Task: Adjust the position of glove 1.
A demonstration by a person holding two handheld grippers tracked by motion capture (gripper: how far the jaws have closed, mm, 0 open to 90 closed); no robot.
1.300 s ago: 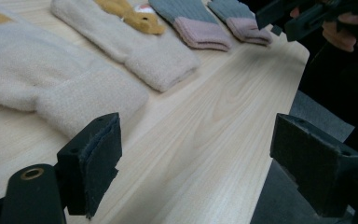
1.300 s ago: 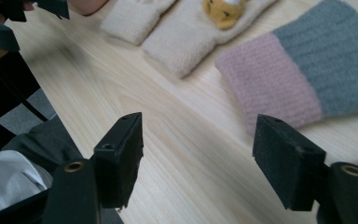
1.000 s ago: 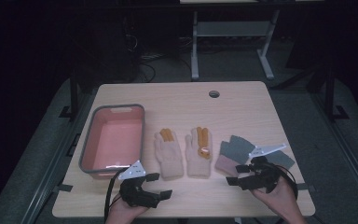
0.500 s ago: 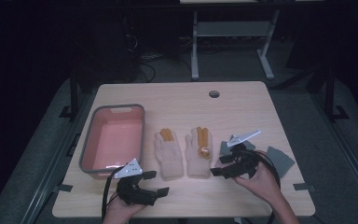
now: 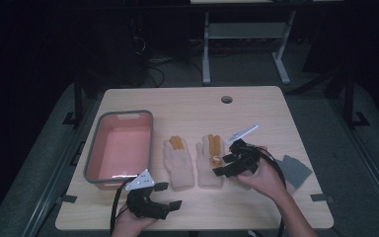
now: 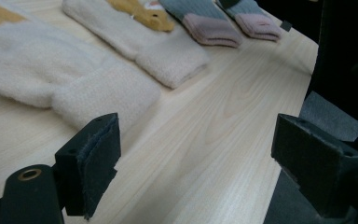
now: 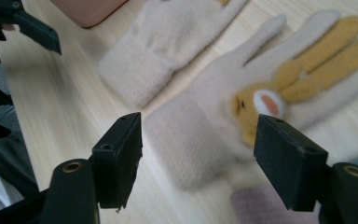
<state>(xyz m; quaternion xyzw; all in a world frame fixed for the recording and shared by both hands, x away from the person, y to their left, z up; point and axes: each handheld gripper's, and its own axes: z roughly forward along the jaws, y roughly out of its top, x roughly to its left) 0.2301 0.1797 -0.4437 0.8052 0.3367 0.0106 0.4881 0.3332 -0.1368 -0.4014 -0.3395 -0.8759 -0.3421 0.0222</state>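
Two cream gloves with orange fingers lie palm-down side by side mid-table: the left glove (image 5: 178, 165) and the right glove (image 5: 208, 168), which has a rabbit face (image 7: 261, 105). My right gripper (image 5: 217, 166) hovers open over the right glove's cuff (image 7: 191, 135), one jaw on either side of it (image 7: 198, 158). Near the table's front edge my left gripper (image 5: 170, 195) stands open, with bare wood between its jaws (image 6: 205, 163). It points toward the left glove's cuff (image 6: 105, 91).
A pink bin with a grey rim (image 5: 91, 163) stands at the left. Grey socks (image 5: 296, 170) with pink cuffs (image 6: 214, 30) lie right of the gloves. A cable hole (image 5: 226, 99) sits at the table's far edge.
My right gripper has moved left from the grey socks to above the right glove. My left gripper has stayed nearly still at the front edge.
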